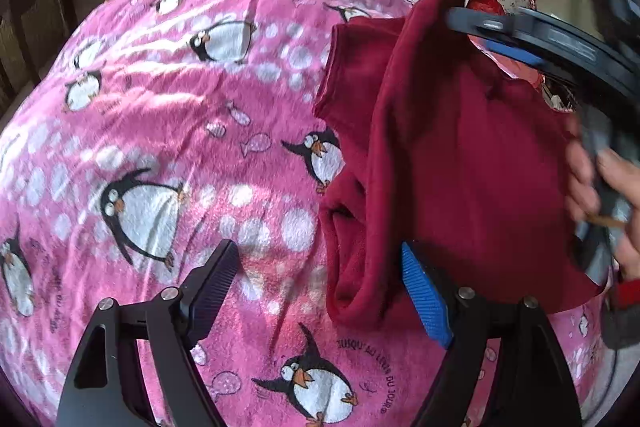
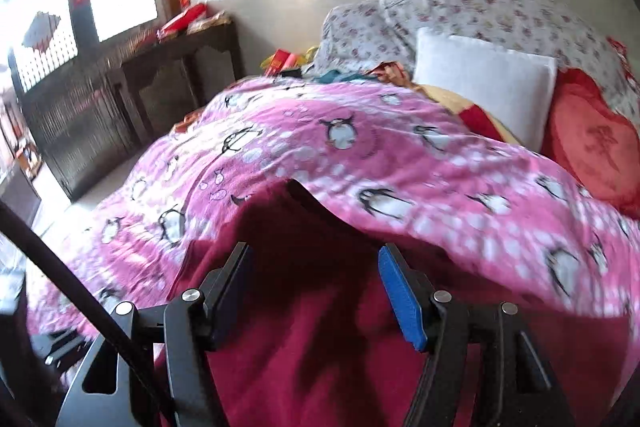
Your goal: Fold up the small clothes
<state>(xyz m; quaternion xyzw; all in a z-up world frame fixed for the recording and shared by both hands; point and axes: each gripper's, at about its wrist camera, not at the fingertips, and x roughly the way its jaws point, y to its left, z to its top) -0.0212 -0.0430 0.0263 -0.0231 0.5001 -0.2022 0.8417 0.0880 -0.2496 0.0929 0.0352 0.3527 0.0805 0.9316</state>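
Left wrist view showed the left tool [image 1: 320, 291] with its jaws spread wide, nothing between them, hovering over a pink penguin-print blanket [image 1: 168, 131] on the bed. One blue pad [image 1: 424, 295] sat just beside the lower edge of a dark red garment [image 1: 460, 163] — touching or not, could not tell. Garment lay on the blanket to the right of the tool, its upper corner draped over the fingers of the right tool [image 1: 532, 39], which came in from the right edge; a hand [image 1: 608, 187] showed blurred at that edge. Whether that corner was pinched or only hung over the finger could not be told from there. Right wrist view: right tool [image 2: 314, 291] had its jaws parted wide, red garment [image 2: 320, 347] bunched beneath and between the fingers, blanket [image 2: 400, 163] beyond it — nothing seen clamped. White pillow [image 2: 484, 83], red heart cushion [image 2: 592, 147] and floral bedding [image 2: 480, 15] sat at the head of the bed, dark wooden cabinet [image 2: 168, 91] against the wall.
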